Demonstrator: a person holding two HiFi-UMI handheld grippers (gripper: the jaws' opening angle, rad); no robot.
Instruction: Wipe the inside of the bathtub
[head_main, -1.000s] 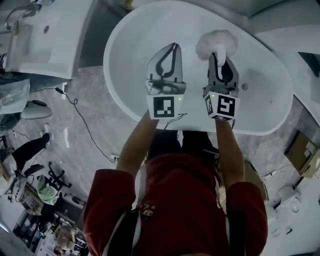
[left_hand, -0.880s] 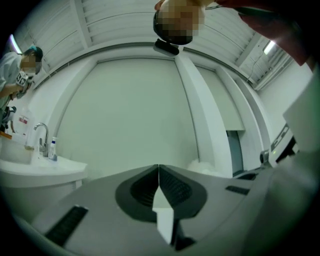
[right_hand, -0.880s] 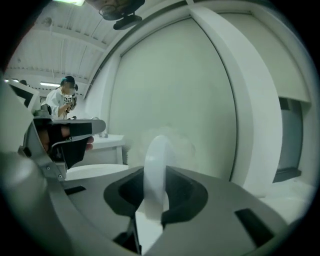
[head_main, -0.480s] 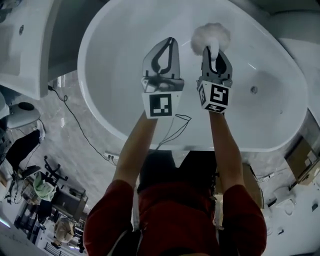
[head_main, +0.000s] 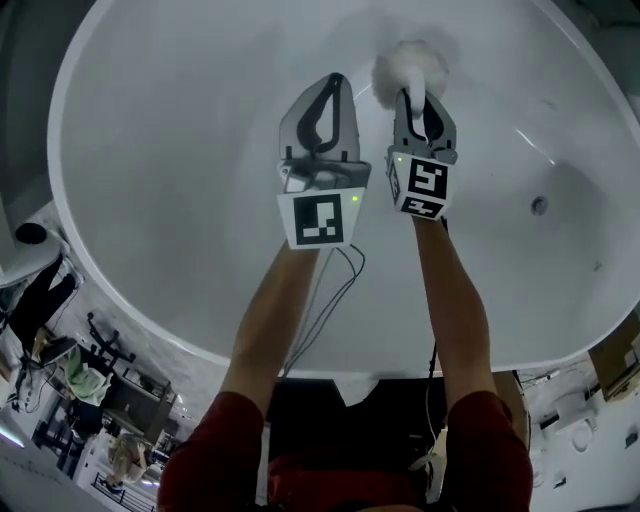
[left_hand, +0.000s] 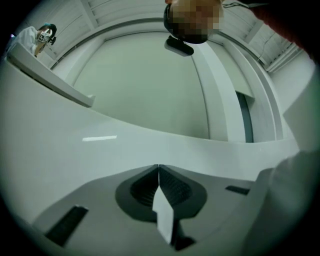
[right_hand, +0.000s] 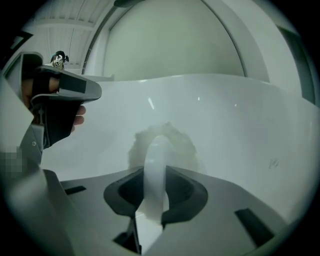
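Right gripper (head_main: 414, 100) is clamped on the thin white handle (right_hand: 154, 186) of a fluffy puff (head_main: 411, 64), and both of the person's arms reach forward over the tub (head_main: 150, 150).

Biggest first: the tub fills nearly the whole head view, a white oval basin, smooth and pale all over. No suds, streaks or wet track show on it, so nothing tells which parts have been gone over (the surface looks the same everywhere). From the right gripper view, its curved inner wall (right_hand: 240, 140) rises just ahead of the jaws.

Left gripper (head_main: 334, 82) hangs just beside the right one, over the inside of the tub. Its own view shows the jaws (left_hand: 158, 167) shut tight together with nothing between them, so it takes no part in the wiping.

Next, the puff (right_hand: 162, 142): it sits at the far side of the basin and looks pressed against the wall there, with the handle running straight back into the right jaws.

Smallest, the drain (head_main: 540, 206) lies well apart to the right, untouched by anything.

My judgement: wiping is under way on the far wall. The floor, the near side and the drain end probably remain, though the pictures cannot settle how much is already clean.
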